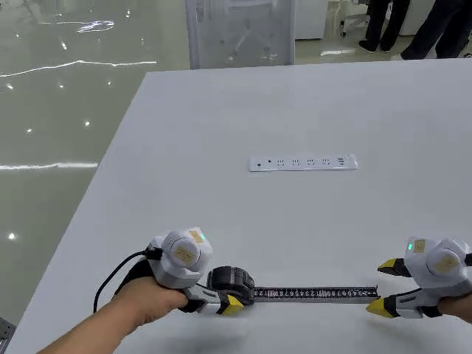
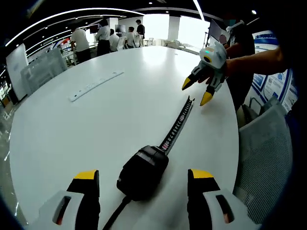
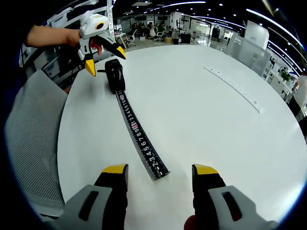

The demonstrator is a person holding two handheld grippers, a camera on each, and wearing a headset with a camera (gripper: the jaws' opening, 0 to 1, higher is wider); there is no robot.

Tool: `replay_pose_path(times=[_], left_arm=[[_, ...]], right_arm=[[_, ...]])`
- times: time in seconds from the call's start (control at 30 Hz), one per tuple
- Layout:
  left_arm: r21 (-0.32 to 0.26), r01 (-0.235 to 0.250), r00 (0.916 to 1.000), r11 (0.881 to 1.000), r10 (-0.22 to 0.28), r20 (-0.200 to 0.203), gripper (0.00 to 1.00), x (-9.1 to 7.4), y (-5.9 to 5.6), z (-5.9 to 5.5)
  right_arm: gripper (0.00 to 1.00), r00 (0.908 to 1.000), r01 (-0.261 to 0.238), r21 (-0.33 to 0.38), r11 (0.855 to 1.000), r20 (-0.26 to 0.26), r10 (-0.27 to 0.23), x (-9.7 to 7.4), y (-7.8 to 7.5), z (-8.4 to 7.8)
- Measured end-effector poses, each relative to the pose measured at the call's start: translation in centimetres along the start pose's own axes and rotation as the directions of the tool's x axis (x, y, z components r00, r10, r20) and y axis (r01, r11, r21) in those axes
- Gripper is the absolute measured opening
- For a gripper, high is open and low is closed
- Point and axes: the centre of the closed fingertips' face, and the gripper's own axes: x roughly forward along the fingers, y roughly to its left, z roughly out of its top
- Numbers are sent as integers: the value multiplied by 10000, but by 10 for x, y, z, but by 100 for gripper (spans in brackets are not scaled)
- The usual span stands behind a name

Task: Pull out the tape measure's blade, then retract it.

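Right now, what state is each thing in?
Left tool, open.
Right tool, open, holding nothing.
Tape measure case, on table between left tool's jaws, unclamped.
Blade, pulled out, lying flat, tip free.
Power strip, nothing plugged in.

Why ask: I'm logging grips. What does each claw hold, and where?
Nothing. The left claw stands open astride the tape measure case; the right claw open astride the blade tip.
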Motion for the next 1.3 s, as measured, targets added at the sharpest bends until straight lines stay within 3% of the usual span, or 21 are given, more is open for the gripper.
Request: replay_pose_path(times=[0.23, 0.37, 0.57, 0.83, 0.97, 1.3], left_arm=[[-816, -325, 9985, 9961, 360, 412, 78, -9, -5, 2], [-1448, -522, 9967, 9881, 606, 547, 81, -17, -8, 3], [-1803, -823, 9909, 9802, 999, 907, 86, -29, -11, 4], [-2605, -1221, 9811, 9577, 1561, 1141, 90, -47, -21, -1], [-2928, -1397, 9758, 9459, 1817, 1217, 93, -57, -27, -4], [-3249, -1579, 9690, 9325, 2097, 1308, 99, -77, -40, -7]], right_arm=[[62, 9972, 371, 1465, 9885, 590, -461, -14, 4, 6], [69, 9956, 405, 1879, 9813, 758, -557, -23, 12, 8], [73, 9926, 470, 2169, 9751, 991, -699, -33, 26, 13], [83, 9856, 372, 3092, 9503, 1455, -859, -46, 47, 23], [87, 9837, 396, 3098, 9500, 1550, -915, -53, 59, 29], [94, 9762, 557, 3240, 9444, 1811, -1196, -75, 76, 41]])
